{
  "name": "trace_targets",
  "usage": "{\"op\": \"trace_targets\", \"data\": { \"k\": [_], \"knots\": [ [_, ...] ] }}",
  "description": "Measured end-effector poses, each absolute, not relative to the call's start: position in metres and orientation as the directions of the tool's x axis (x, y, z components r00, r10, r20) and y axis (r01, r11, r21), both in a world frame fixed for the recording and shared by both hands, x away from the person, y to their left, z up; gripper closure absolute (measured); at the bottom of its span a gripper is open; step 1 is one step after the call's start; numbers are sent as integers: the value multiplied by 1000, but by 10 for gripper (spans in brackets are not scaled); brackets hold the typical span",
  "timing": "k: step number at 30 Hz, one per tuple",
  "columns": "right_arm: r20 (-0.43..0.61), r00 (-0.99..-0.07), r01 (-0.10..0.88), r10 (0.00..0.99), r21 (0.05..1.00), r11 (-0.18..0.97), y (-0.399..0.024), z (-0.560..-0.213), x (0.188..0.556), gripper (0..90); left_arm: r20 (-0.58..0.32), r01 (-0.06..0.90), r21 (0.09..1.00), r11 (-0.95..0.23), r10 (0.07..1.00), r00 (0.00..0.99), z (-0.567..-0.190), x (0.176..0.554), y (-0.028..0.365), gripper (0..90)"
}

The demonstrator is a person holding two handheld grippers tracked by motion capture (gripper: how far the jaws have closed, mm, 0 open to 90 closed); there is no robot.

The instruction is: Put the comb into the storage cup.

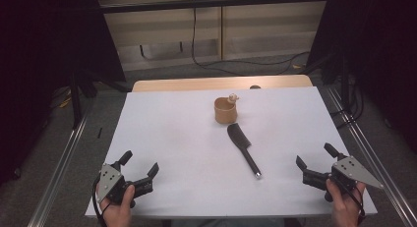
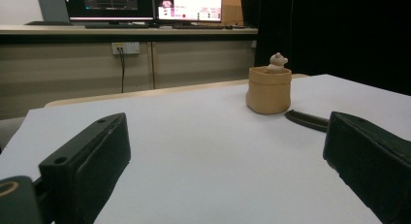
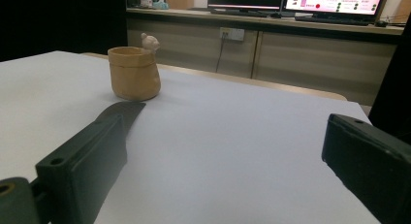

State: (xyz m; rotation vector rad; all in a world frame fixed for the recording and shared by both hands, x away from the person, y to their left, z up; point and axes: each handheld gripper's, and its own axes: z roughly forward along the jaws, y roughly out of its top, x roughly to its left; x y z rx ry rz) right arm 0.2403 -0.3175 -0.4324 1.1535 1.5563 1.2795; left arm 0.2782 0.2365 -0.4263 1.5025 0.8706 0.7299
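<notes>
Left gripper (image 1: pixel 139 167), right gripper (image 1: pixel 313 159): fingers wide, empty, at near desk corners | black plastic comb (image 1: pixel 243 149) lies mid-desk (image 1: pixel 167 128), beside tan round cup (image 1: pixel 225 110) | likely staged for pickup.

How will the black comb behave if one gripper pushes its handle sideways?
The black comb lies flat on the smooth white table, so it would probably slide and pivot rather than roll. It looks thin and light. Its rigid-looking straight shape suggests little bending.
</notes>
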Motion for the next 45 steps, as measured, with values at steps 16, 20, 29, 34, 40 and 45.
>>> {"op": "trace_targets", "data": {
  "k": [16,20,29,34,40,45],
  "knots": [
    [-15,-331,182,943,980,80,-313,-435,240,0,-36,122,992,-34,848,528,-427,278,236,32],
    [-12,-356,184,934,980,82,-312,-436,240,0,-34,125,991,-38,848,529,-427,278,235,32],
    [-20,-370,217,929,970,107,-305,-439,244,12,-37,123,992,-34,843,537,-427,279,234,32],
    [-14,-380,223,925,969,106,-298,-438,246,11,-34,119,992,-37,836,548,-427,278,234,31],
    [-24,-405,241,914,962,132,-289,-437,250,19,-26,124,991,-51,834,551,-428,280,233,30],
    [-9,-440,277,898,950,145,-283,-432,257,9,-23,122,991,-53,834,551,-428,279,233,30]
  ]
}}
